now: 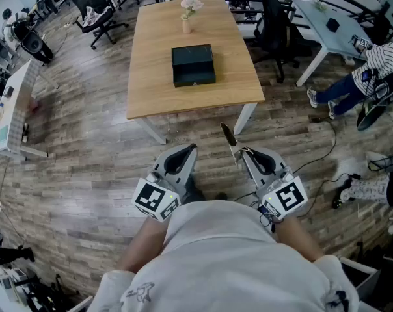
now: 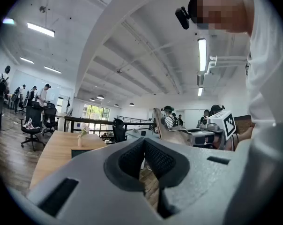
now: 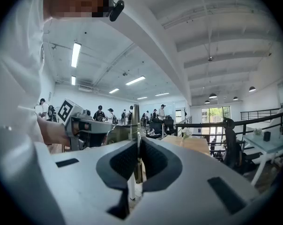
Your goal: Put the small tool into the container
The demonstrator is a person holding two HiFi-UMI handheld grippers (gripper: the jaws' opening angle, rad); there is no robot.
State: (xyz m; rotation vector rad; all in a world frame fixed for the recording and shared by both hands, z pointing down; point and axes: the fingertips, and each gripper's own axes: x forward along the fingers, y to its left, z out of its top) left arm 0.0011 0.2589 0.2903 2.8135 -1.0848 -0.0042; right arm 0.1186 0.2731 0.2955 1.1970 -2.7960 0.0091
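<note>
My right gripper (image 1: 247,152) is shut on the small tool (image 1: 229,138), a thin metal blade with a black end that sticks out ahead of the jaws over the floor. In the right gripper view the tool (image 3: 136,125) stands edge-on between the shut jaws of that gripper (image 3: 137,143). The container, a dark box (image 1: 193,65), sits on the wooden table (image 1: 151,77) well ahead of both grippers. My left gripper (image 1: 190,148) is shut with nothing in it; its own view shows its pads (image 2: 153,156) pressed together. Both grippers are held close to the person's body.
A small vase with a flower (image 1: 187,19) stands at the table's far end. Office chairs (image 1: 99,12) and a white desk (image 1: 326,25) surround the table. A seated person (image 1: 372,70) is at the right, and cables (image 1: 326,148) lie on the wooden floor.
</note>
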